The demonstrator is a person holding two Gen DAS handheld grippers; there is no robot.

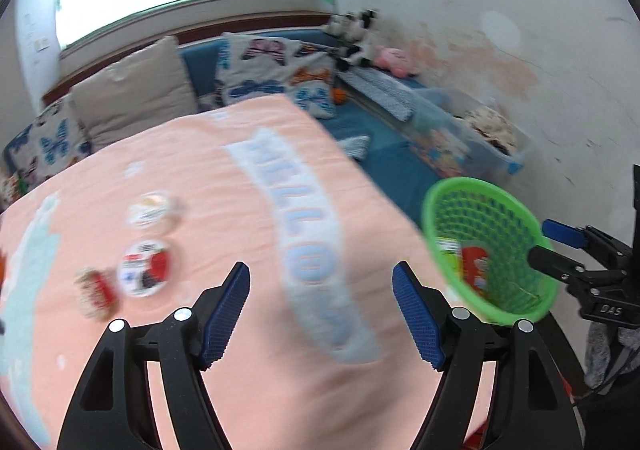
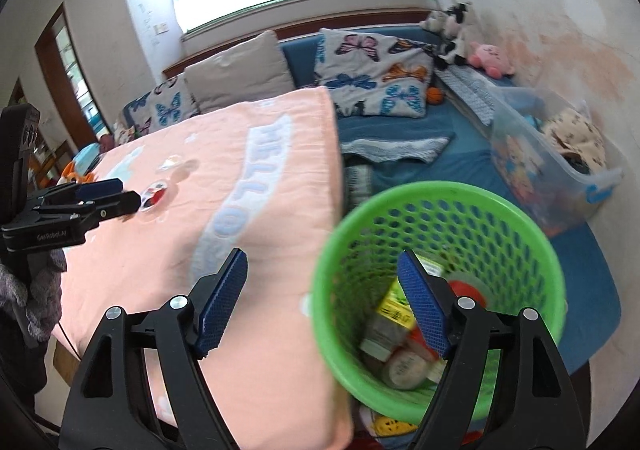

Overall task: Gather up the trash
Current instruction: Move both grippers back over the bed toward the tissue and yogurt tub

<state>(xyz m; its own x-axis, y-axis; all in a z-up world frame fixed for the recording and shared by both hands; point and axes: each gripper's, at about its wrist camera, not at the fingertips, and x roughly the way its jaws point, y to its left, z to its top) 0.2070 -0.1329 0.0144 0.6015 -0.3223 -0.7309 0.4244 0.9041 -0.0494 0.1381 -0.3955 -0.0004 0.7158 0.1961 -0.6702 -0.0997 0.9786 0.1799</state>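
Both grippers, left gripper and right gripper, gape empty, green basket at two o'clock of the peach cloth.

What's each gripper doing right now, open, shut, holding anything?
Left gripper: open, nothing between its pads, over the pink cloth.
Right gripper: open, holding nothing, at the green basket rim.

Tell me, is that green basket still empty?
No. The right wrist view looks down into the green basket and shows several packets and wrappers already lying at its bottom.
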